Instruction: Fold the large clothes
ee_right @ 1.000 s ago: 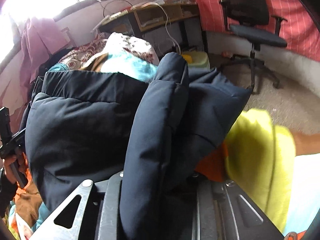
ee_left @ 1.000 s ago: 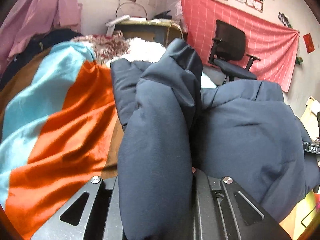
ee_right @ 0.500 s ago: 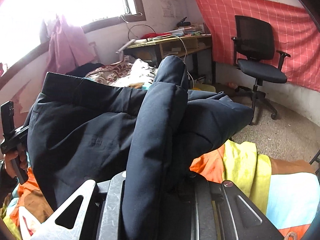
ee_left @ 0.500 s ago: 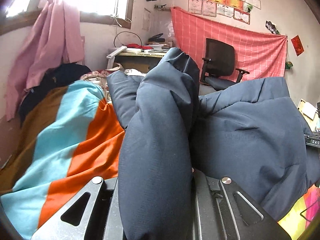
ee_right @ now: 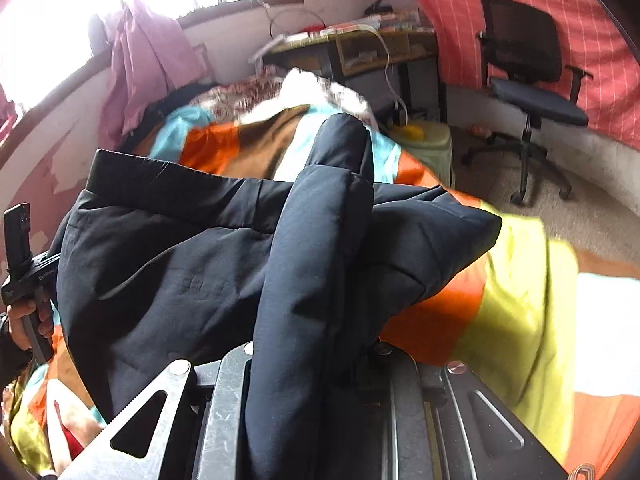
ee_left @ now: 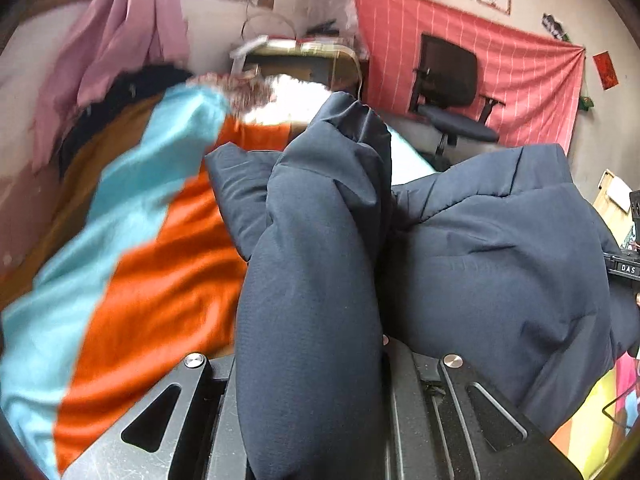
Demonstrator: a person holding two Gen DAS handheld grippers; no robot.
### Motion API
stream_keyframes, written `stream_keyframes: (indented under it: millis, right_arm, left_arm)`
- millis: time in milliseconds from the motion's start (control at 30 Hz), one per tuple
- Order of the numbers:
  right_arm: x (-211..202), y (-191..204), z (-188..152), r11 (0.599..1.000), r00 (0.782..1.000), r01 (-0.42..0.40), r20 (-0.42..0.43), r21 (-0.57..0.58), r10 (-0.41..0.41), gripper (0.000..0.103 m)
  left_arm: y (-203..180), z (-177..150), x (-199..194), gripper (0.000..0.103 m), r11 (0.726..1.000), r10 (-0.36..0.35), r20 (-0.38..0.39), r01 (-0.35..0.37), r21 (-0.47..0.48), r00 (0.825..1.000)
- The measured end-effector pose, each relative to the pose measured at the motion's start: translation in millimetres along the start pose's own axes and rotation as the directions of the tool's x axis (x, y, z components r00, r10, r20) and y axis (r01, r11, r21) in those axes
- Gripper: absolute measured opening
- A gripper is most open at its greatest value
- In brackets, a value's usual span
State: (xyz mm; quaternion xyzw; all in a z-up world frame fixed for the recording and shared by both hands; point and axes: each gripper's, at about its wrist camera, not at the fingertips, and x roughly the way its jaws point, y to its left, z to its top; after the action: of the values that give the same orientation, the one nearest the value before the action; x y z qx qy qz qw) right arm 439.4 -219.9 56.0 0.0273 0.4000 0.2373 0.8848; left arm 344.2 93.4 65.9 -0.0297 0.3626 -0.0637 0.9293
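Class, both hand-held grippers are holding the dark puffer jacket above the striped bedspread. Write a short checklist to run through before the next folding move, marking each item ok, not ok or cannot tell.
1. Left hand-held gripper shut on the navy jacket: ok.
2. Right hand-held gripper shut on the jacket: ok.
3. Jacket spread flat between the grips: not ok, it is bunched.
4. Striped bedspread bare beside the jacket for laying down: ok.
5. Fingertips' hold depth: cannot tell, fabric hides them.
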Motion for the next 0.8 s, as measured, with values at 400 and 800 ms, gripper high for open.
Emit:
stream_keyframes:
  millis: [400, 800]
  right_arm:
    - [25, -35, -39, 0.995, 0.999, 0.044, -0.018, 0.095, -0.042, 0.05]
    - [5, -18, -50, 0.921, 0.922, 0.384, 0.075, -0.062, -0.38, 0.103]
  left_arm:
    - [19, -27, 32, 0.019, 0.997, 0.045, -0.07, -0.049, -0.064, 0.997]
    - [37, -31, 13, 0.057, 0.976, 0.033, -0.077, -0.049, -0.214, 0.996]
